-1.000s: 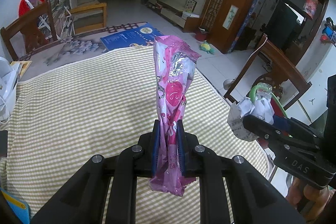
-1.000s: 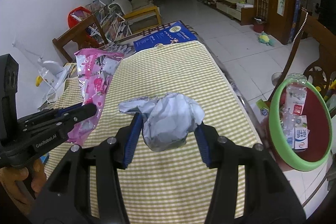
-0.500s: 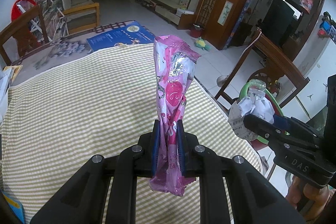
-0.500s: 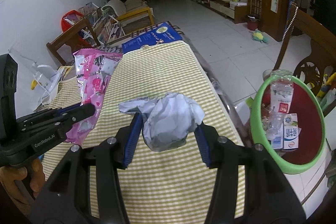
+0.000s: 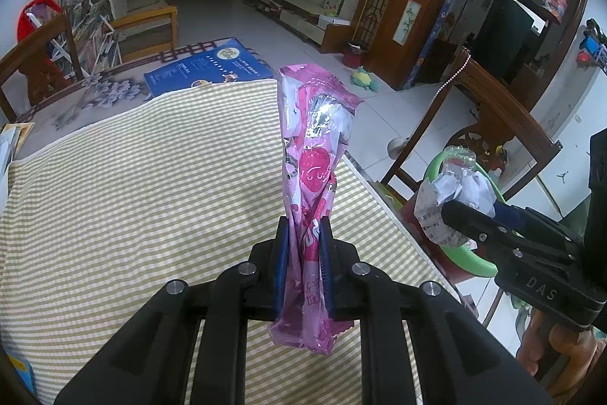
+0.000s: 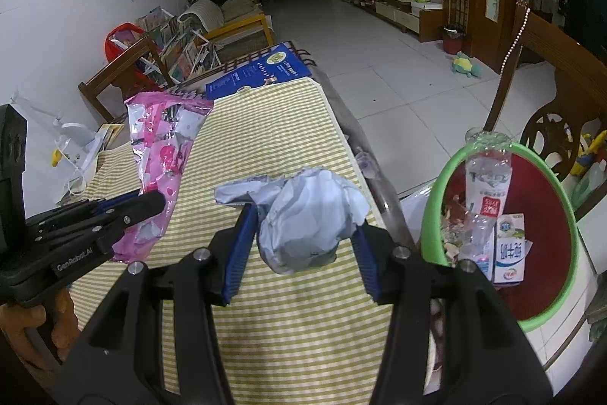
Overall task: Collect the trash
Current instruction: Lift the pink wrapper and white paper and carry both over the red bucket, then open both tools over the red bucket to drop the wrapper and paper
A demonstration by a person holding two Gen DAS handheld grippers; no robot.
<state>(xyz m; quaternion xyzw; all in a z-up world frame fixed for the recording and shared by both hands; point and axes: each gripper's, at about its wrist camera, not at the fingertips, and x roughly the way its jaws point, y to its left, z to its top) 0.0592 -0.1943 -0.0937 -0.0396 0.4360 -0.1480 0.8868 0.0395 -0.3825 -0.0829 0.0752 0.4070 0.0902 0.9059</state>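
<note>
My left gripper [image 5: 303, 241] is shut on a pink snack wrapper [image 5: 315, 154] that stands up between its blue pads, above the yellow checked tablecloth [image 5: 132, 185]. My right gripper [image 6: 299, 226] is shut on a crumpled ball of white paper [image 6: 311, 215]; the ball bulges above the pads. From the right wrist view the left gripper [image 6: 125, 207] and its pink wrapper [image 6: 163, 154] show at the left. In the left wrist view the right gripper [image 5: 466, 215] with its paper [image 5: 455, 192] is at the right. A green-rimmed red bin [image 6: 436, 207] sits off the table's right edge.
The bin holds a crushed plastic bottle [image 6: 487, 177] and a milk carton [image 6: 510, 247]. A wooden chair [image 6: 561, 63] stands behind the bin. A blue book [image 5: 205, 67] lies at the table's far end. Another chair and a picture rack stand at the far left.
Both grippers have moved sideways toward the table's right edge with their loads. The bin has drawn closer in both views. Neither grip has changed.
</note>
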